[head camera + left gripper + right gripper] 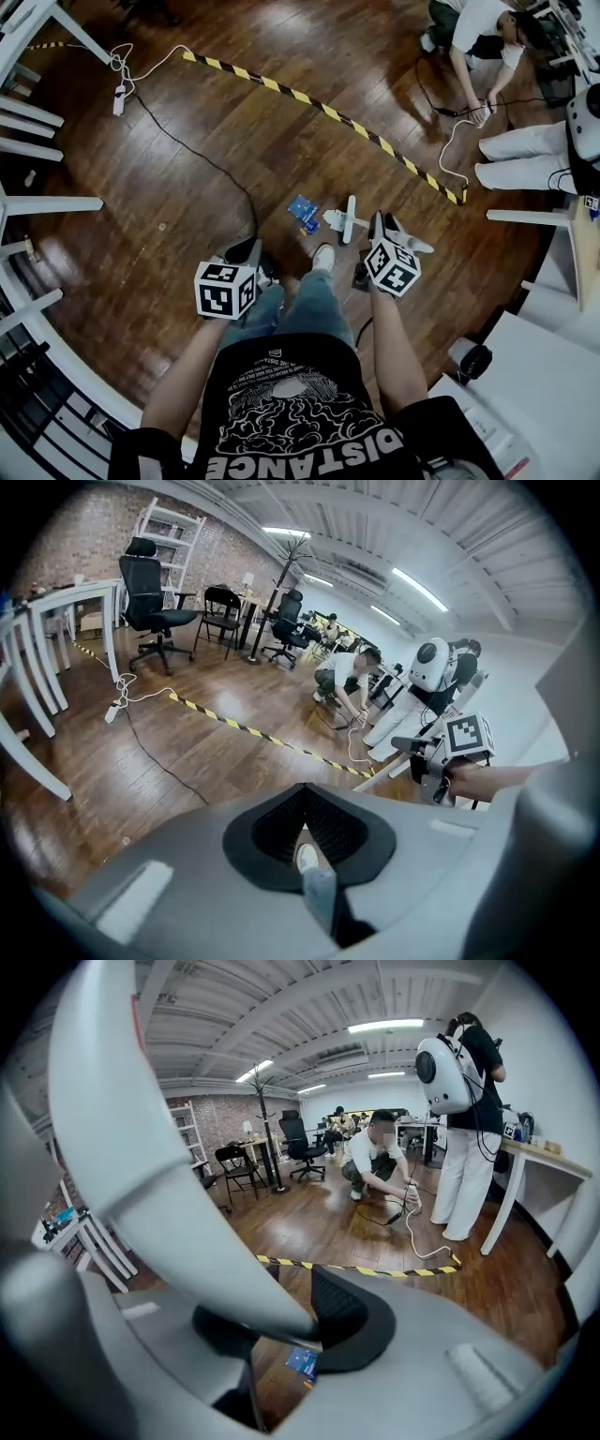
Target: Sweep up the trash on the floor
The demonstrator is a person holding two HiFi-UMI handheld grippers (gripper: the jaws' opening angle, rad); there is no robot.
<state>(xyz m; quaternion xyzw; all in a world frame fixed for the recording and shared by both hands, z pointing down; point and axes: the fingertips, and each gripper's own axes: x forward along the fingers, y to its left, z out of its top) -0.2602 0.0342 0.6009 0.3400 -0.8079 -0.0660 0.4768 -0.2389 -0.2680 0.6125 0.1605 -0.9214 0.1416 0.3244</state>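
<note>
standing on the brown wood floor [169, 225], the person shows at the bottom of the head view, with one white shoe [322, 257] poking out near the middle. the left gripper [246, 253] sits at the lower left of the middle. in the left gripper view its fingers are pressed together with nothing in them, and the shoe shows through the gap under the tips. the right gripper [384, 227] sits at the lower right of the middle. its fingers [342, 1312] are clamped on a white handle [141, 1147] that runs up to the top left of the right gripper view. just past the grippers, a white cross-shaped piece [349, 220] lies on the floor. the blue trash [303, 212] lies right beside it on the left, in the middle of the frame. farther off, a yellow and black tape [328, 111] runs from the top middle down to the right. a black cable [197, 155] snakes up to a white power strip [119, 98] at the upper left. at the top right a person crouches [473, 37], and another person in white trousers [525, 155] stands nearby.
</note>
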